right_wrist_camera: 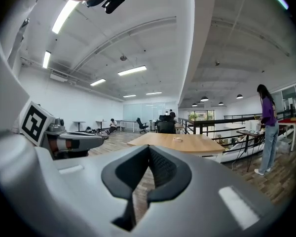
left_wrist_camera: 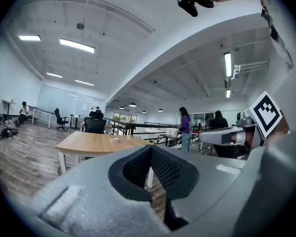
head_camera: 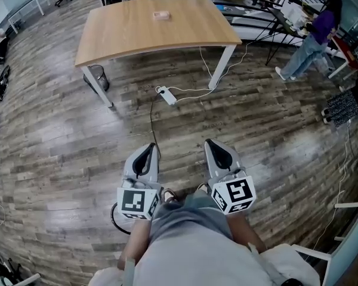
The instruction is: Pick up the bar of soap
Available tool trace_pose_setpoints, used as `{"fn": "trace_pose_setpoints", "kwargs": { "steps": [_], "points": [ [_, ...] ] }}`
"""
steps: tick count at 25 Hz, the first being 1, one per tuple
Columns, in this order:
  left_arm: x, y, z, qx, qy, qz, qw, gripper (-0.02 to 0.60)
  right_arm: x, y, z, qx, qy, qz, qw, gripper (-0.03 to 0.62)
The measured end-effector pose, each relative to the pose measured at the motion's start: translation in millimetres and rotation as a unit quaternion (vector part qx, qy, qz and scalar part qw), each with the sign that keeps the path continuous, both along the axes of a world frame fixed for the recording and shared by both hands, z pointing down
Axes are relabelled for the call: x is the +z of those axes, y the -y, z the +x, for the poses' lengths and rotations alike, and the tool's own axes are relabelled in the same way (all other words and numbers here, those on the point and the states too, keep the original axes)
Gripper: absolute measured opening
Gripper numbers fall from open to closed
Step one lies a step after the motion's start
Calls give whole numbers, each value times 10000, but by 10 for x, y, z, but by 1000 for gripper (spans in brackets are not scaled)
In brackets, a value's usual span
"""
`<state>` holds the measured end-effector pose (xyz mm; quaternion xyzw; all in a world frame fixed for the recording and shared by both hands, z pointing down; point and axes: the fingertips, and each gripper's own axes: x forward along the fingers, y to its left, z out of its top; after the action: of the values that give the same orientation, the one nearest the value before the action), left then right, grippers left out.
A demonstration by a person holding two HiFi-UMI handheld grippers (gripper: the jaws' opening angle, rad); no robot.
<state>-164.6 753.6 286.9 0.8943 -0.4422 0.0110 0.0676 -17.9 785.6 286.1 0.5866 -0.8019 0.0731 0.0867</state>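
The bar of soap (head_camera: 161, 15) is a small pinkish block lying on the far side of a wooden table (head_camera: 125, 34), well ahead of me. It is tiny in the left gripper view (left_wrist_camera: 115, 140) and the right gripper view (right_wrist_camera: 177, 140). My left gripper (head_camera: 149, 149) and right gripper (head_camera: 213, 143) are side by side over the wood floor, far short of the table, both pointing at it. Each one's jaws meet at the tips, shut with nothing between them, as the left gripper (left_wrist_camera: 150, 149) and right gripper (right_wrist_camera: 149, 149) show close up.
A white power strip (head_camera: 167, 95) with white and black cables lies on the floor between me and the table. A bin (head_camera: 97, 76) stands under the table's left end. A person in purple (head_camera: 315, 31) stands at cluttered desks on the right.
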Motion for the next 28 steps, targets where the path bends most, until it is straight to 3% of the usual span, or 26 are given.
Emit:
{"fn": "trace_pose_setpoints", "kwargs": {
  "steps": [13,28],
  "points": [
    [75,260,113,140,19,-131,9998,2,1,252,-26,10,-7,8,10000,3],
    [175,1318,581,131,195,-245,9994,2,101,1368,374,-127,112,-48,9998,3]
  ]
}}
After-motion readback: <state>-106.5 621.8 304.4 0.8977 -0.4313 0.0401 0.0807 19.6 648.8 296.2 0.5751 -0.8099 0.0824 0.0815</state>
